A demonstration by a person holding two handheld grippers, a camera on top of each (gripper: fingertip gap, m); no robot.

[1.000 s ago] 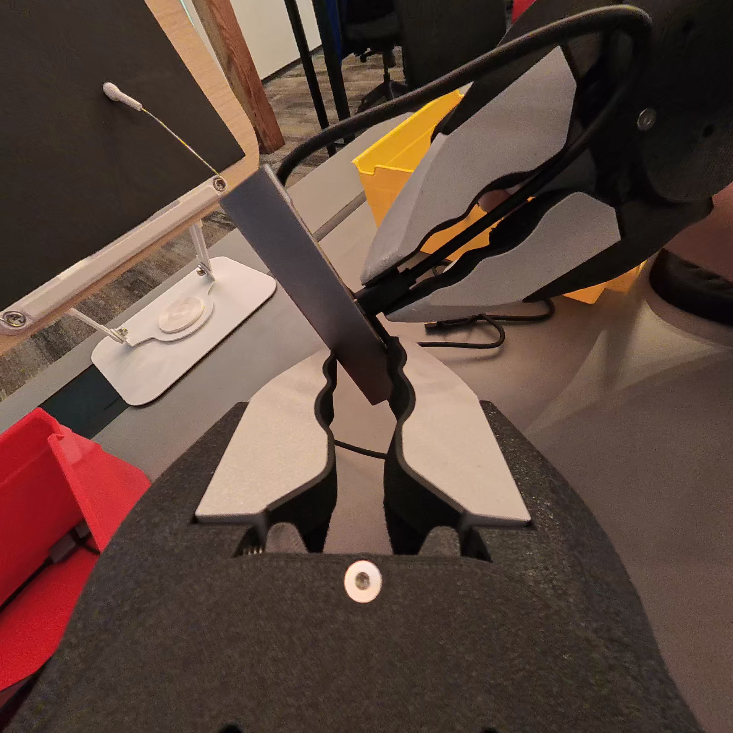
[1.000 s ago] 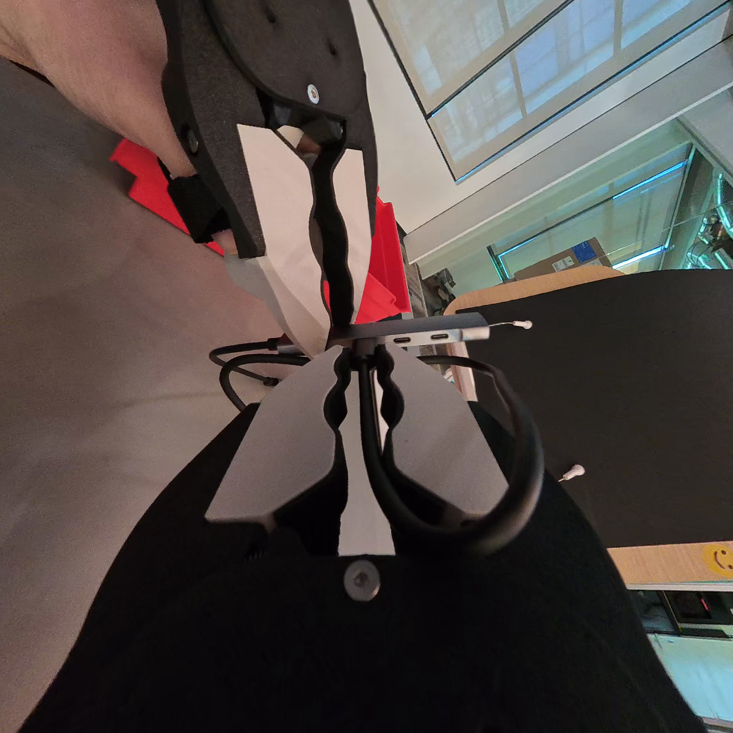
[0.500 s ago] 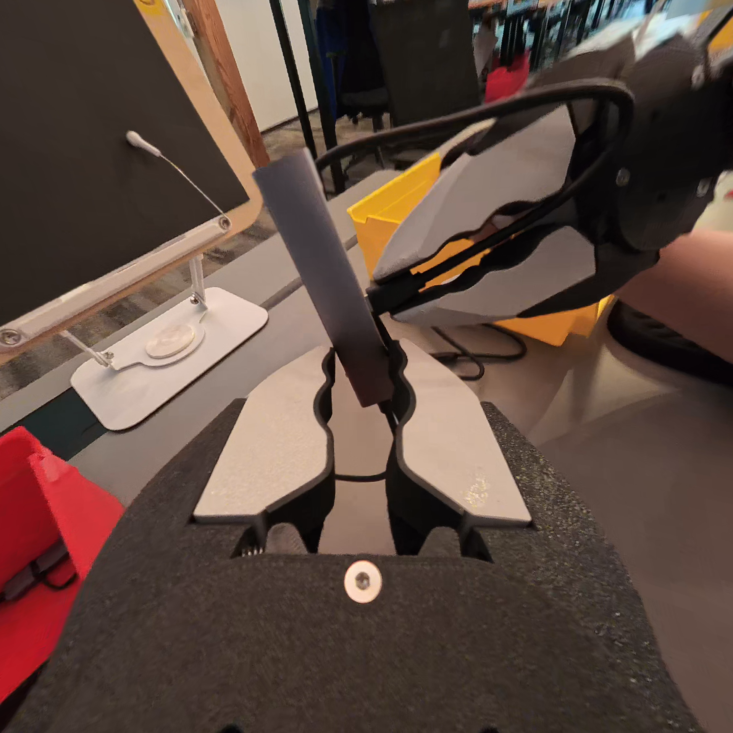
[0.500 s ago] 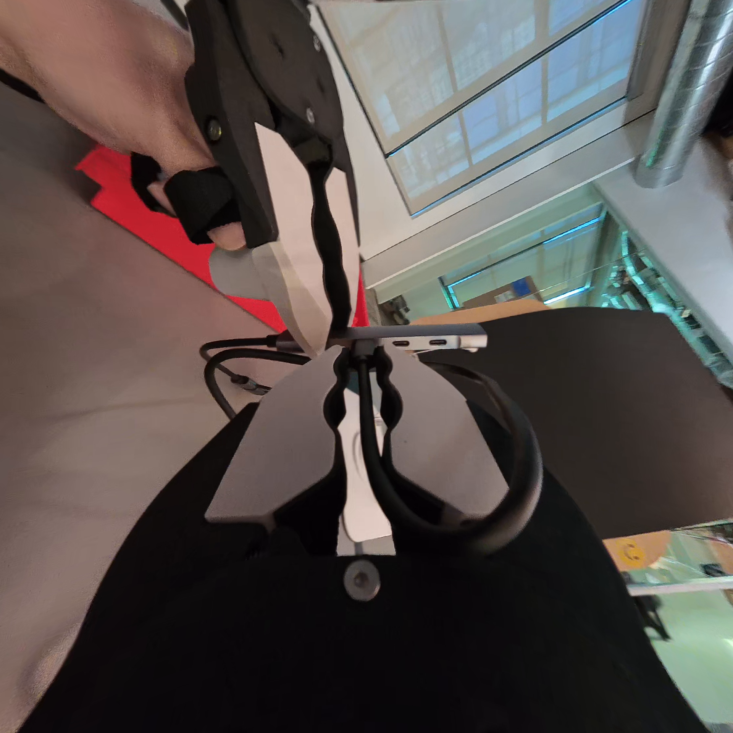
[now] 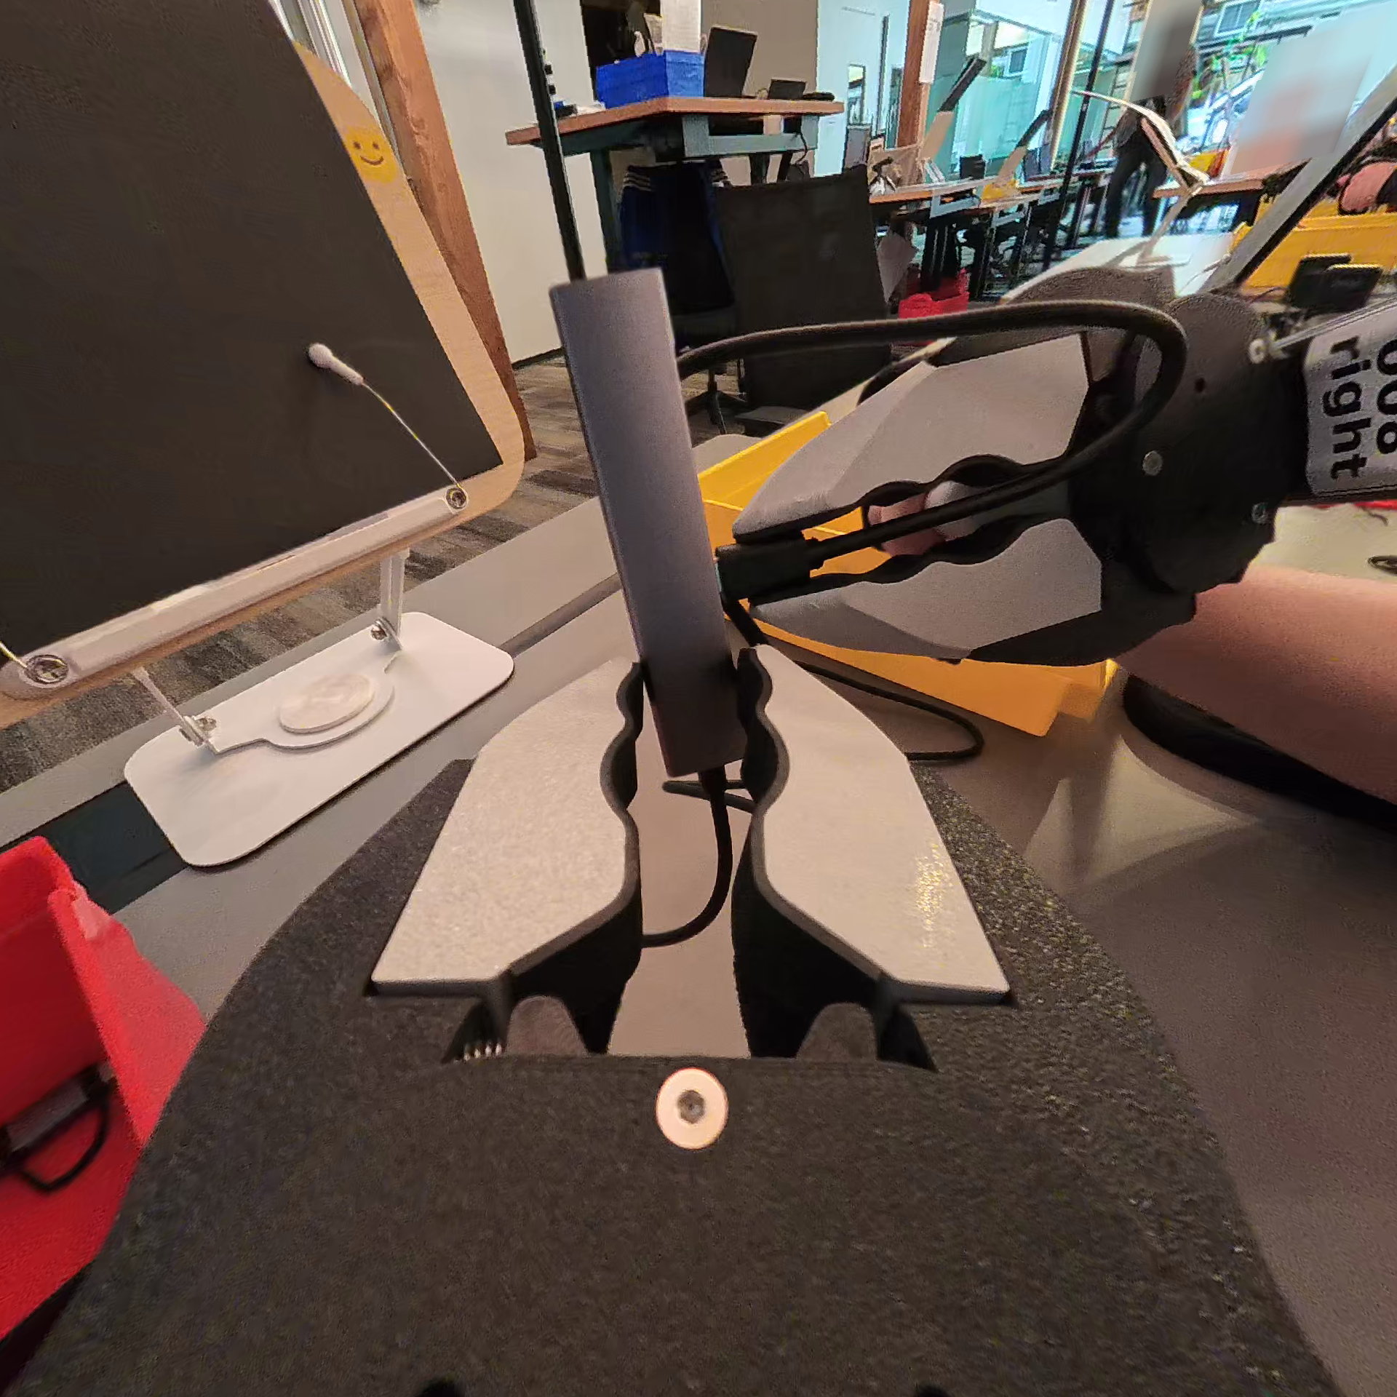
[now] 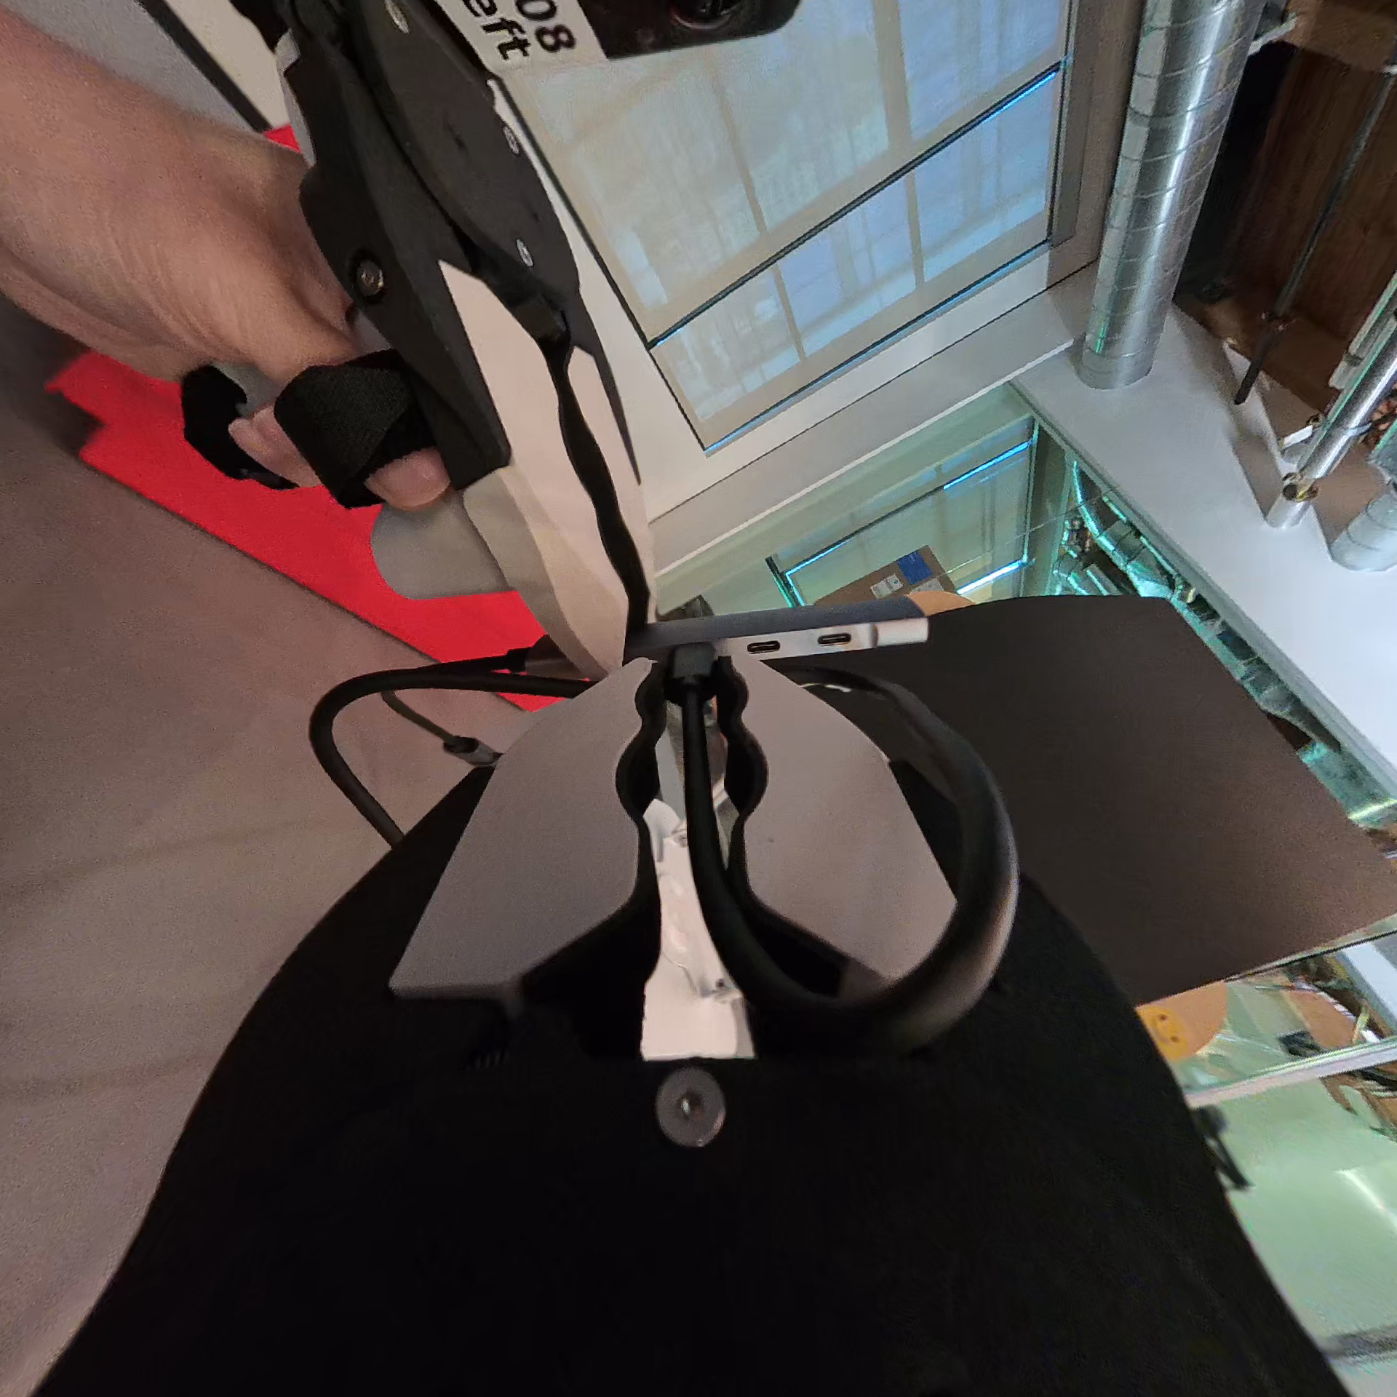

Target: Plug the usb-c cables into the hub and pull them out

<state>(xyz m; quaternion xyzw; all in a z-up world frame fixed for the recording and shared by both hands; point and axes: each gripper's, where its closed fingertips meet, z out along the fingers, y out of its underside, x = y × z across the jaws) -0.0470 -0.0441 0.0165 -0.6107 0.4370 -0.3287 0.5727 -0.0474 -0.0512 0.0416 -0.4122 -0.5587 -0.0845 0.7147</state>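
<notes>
Your left gripper [image 5: 689, 699] pinched the hub [image 5: 642, 484] by its near end while your right gripper [image 6: 684, 673] clamped the usb-c cable [image 6: 699, 763] plug seated just ahead of its tips; any skewed pull risked levering that port.

Right gripper [image 6: 684, 669] pinches cable plug [image 6: 689, 661] in hub [image 6: 786, 627].

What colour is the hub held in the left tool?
Dark grey, a plain matte bar. The hub shows best in the left wrist view, standing nearly upright.
</notes>
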